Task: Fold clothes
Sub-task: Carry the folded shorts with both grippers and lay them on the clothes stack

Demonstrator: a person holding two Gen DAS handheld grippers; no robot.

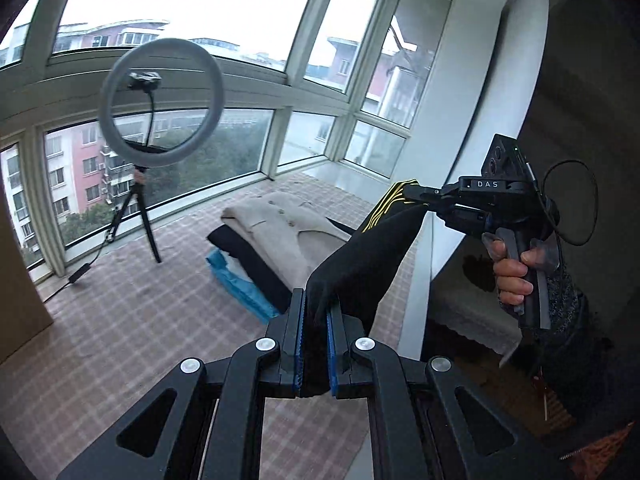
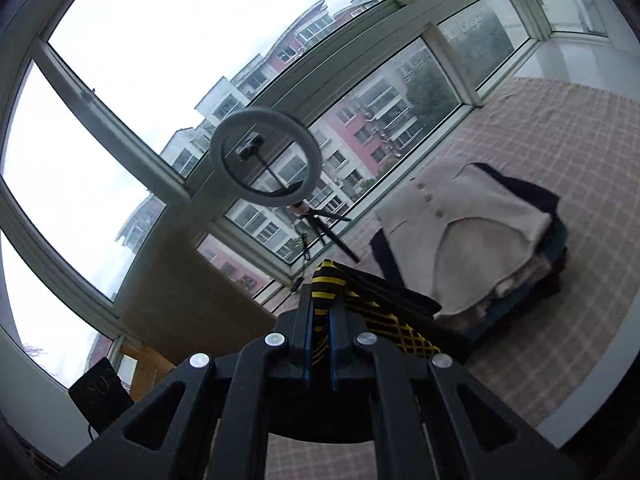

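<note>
While both claws pinch it, the black garment with yellow stripes hangs stretched in the air between them: the left claw is pressed on a plain black edge, the right claw on the striped corner. Behind the right claw's fingers, white letters read "DAS". Beyond the left claw lies a pile of folded clothes.

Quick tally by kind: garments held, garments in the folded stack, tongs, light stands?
Held black garment with yellow stripes: 1
Folded stack: beige buttoned top, black layer, blue layer: at least 3
Tongs: left, right: 2
Ring light on tripod: 1
Total: 7
</note>
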